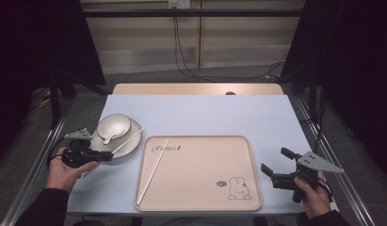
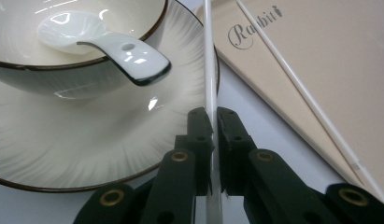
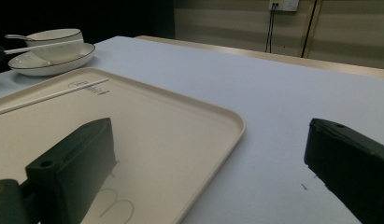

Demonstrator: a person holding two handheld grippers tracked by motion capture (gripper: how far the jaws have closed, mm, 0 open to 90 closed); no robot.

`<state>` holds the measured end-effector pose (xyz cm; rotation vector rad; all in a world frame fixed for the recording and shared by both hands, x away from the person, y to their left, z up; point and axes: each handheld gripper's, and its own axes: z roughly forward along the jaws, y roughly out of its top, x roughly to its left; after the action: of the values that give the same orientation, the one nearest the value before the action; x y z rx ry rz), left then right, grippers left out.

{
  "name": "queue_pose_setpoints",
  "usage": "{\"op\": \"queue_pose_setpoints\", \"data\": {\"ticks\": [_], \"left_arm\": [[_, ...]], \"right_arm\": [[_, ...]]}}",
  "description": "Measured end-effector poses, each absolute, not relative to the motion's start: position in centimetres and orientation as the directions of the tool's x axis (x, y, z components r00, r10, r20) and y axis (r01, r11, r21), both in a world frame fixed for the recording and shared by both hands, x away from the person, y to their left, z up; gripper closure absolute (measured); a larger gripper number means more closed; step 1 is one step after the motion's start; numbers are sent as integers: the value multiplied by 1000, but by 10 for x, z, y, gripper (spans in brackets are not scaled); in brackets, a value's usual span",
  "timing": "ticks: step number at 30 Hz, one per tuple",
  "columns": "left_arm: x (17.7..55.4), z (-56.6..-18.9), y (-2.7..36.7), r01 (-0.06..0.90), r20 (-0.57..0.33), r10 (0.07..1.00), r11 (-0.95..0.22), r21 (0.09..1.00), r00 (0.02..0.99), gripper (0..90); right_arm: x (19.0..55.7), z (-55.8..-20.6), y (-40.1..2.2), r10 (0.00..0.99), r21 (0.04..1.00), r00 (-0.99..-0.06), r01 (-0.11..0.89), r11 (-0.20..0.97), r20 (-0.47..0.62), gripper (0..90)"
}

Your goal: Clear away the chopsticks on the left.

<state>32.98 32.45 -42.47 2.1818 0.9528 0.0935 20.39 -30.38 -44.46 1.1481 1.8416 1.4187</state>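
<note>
Here the left gripper (image 2: 213, 116) has its jaws clamped on a white chopstick (image 2: 209, 60) over the plate (image 2: 87, 140); the right gripper (image 3: 208, 154), jaws apart, hovers beside the tray (image 1: 200, 188), which holds the second chopstick (image 1: 153, 172).

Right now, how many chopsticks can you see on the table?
2. One chopstick lies loose on the tray. The other chopstick is clamped in the left gripper, slanting over the plate rim. None seems hidden.

Black cables (image 1: 181, 52) (trailing from a wall socket (image 1: 178, 4)).
</note>
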Motion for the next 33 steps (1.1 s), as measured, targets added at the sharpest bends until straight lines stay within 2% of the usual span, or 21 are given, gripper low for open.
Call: {"op": "queue_pose_setpoints", "data": {"ticks": [10,17,33], "left_arm": [[307,-418,314,617,-224,677,-418,667,701,849],[292,-412,302,643,-270,687,-367,673,675,848],[255,-403,278,663,-251,751,-311,681,611,848]], "right_arm": [[204,-444,-304,867,952,-492,294,84,75,16],[204,-444,-303,867,952,-492,296,84,77,16],[204,-444,-303,868,952,-491,296,81,78,16]]}}
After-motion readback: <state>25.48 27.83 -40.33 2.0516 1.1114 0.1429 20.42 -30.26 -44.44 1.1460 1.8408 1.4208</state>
